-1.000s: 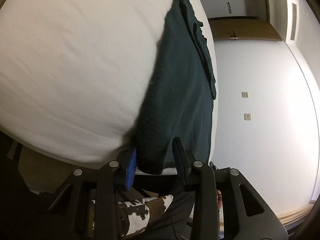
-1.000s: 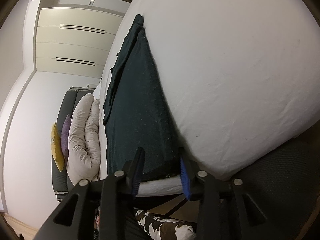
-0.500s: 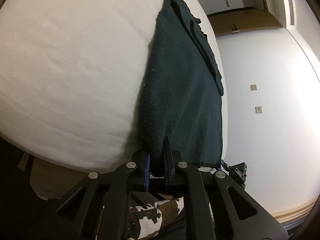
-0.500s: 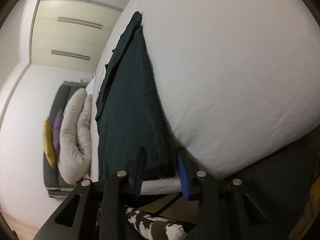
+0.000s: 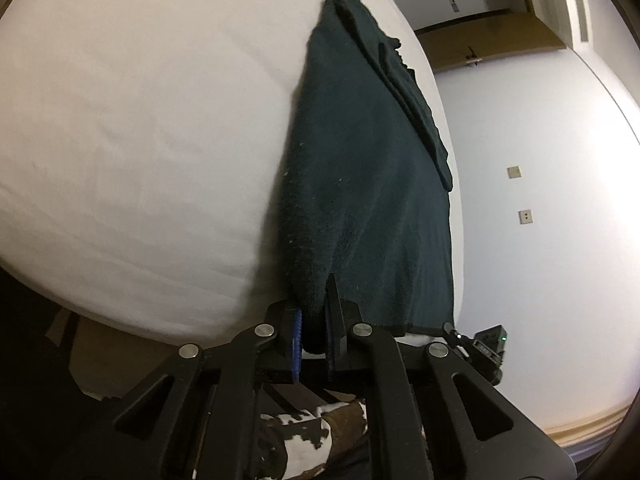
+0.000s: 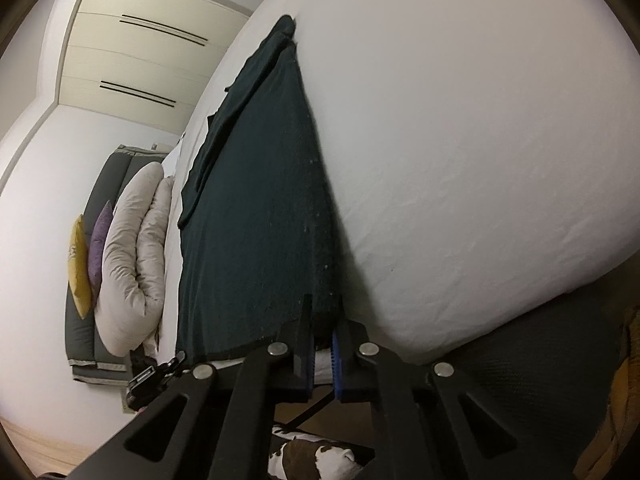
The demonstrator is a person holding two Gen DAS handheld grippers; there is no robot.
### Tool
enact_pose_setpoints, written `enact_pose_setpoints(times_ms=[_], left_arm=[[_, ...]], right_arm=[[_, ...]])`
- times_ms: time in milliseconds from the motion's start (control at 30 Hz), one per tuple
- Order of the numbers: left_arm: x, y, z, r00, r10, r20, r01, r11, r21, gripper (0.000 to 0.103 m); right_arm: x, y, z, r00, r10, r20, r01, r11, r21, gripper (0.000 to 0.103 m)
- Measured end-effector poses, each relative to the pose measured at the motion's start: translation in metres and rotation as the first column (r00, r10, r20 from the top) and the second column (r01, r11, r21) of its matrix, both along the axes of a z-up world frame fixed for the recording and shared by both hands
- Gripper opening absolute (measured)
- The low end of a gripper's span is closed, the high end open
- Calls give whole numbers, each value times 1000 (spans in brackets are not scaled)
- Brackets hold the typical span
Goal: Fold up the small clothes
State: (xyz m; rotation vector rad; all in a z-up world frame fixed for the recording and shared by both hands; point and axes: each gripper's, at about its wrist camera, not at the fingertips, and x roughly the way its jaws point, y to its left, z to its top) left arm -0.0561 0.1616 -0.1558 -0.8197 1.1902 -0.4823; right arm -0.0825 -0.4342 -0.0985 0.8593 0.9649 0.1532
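A dark green garment (image 5: 372,168) lies spread flat on the white bed sheet (image 5: 140,120), with a folded part along its far side. My left gripper (image 5: 314,308) is shut on the garment's near hem corner at the bed's edge. In the right wrist view the same garment (image 6: 260,208) lies on the sheet (image 6: 460,140), and my right gripper (image 6: 324,316) is shut on its other near hem corner. Both corners are slightly lifted between the jaws.
A wall with two sockets (image 5: 520,192) and a wooden door (image 5: 492,40) lie beyond the bed. A rolled duvet (image 6: 132,248), cushions (image 6: 86,256) and a wardrobe (image 6: 140,52) show in the right wrist view. A cow-patterned item (image 5: 304,440) lies below the grippers.
Both grippers were open around the hem corners one second ago. The left shut on the cloth first, then the right. Both have pinched the hem and raised it slightly.
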Motion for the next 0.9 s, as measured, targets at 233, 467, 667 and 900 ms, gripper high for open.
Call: enact_pose_setpoints(times_ms=[233,467,667,900], left_arm=[[-3,21,25,997,64,50,-63,998,-13,7],[1,22,64,989,77,129,-73,997,-39,7],[9,28,96,973,136,184,-124,989,-77,7],[32,31,121,958,187,219,-163,979,-123,7]], right_arm=[[-4,2,15,998,-40,42,41,999,-18,6],[3,9,45,990,-45,135,43,999,21,6],[12,5,73,969,-108,222,83,990,117,6],[29,-3,103,942,-177,287,138,979,153,6]])
